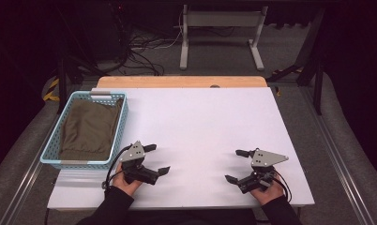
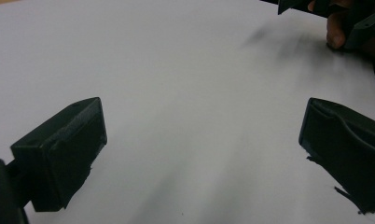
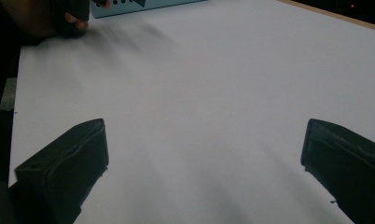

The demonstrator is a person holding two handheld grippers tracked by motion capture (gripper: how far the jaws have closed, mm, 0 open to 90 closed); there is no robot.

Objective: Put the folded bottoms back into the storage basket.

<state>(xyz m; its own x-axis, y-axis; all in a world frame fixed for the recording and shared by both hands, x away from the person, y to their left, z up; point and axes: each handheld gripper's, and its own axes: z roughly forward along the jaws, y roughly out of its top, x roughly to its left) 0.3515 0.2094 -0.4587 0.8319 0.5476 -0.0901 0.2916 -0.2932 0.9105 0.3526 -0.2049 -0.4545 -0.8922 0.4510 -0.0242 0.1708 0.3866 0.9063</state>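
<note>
- White table [image 1: 200, 122] carries a blue basket [image 1: 122, 123] at its left edge.
- Olive cloth [image 1: 88, 129], seemingly folded, lies inside the basket.
- Left gripper [image 1: 157, 159] sits just right of the basket, jaws spread, empty.
- Right gripper [image 1: 236, 165] sits well right of the basket, jaws likewise spread.

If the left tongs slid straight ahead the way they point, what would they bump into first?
Probably the right tongs and the hand holding them. The left tongs point across bare white table toward them; nothing lies between, though exact aim is uncertain.
</note>
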